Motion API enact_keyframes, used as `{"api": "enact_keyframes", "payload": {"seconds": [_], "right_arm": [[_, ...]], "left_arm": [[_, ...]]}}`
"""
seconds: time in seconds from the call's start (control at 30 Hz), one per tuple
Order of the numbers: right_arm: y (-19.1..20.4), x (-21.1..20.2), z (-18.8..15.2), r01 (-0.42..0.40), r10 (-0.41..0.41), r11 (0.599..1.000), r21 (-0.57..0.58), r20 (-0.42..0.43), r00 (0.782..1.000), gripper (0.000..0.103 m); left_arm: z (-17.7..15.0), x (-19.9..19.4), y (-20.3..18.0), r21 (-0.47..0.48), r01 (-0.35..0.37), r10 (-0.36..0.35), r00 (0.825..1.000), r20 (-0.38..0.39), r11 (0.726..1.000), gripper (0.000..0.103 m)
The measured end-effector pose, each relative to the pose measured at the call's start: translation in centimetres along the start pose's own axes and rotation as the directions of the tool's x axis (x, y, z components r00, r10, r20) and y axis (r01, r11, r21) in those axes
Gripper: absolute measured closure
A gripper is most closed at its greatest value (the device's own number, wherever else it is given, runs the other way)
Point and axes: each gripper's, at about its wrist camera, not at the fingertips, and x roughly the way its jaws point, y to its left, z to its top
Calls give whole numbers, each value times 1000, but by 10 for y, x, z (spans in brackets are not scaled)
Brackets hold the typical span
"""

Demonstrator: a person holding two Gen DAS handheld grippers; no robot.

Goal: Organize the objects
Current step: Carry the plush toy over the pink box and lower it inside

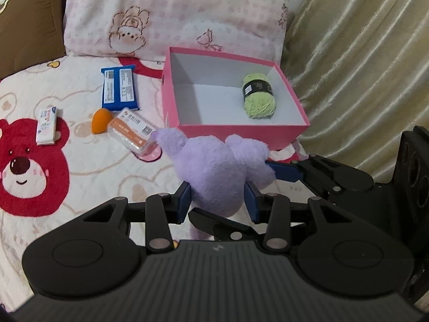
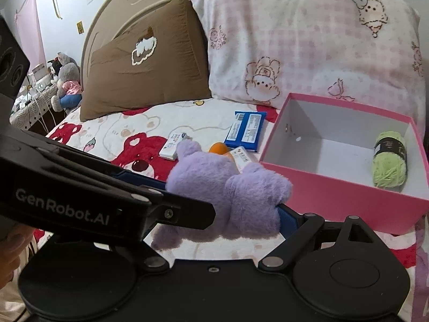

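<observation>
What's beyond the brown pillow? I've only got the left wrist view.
Observer: A curved beige headboard stands behind it.
Operator: Anything beside the bed?
Observer: A side table, with stuffed toys sitting on it.
Operator: Any marking on my left gripper?
Observer: White lettering along its side reads GenRobot.AI.
</observation>
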Motion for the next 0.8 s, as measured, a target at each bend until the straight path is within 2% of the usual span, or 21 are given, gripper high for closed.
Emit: {"api": "enact_keyframes", "payload": {"seconds": [0.27,0.47,0.8], "right_arm": [[-21,-16,12,15,-15,1000,-2,51,999,10],[-47,-25,31,11,-12,1000,8,68,998,16],[-94,-25,53,22,-23,1000,9,68,997,18]], "left_arm": [[19,4,-21,8,16,-16,999,47,1000,63],[40,8,-41,12,5,-6,996,88,1000,64],[73,43,-67,24,-11,8,994,110,1000,64]]}}
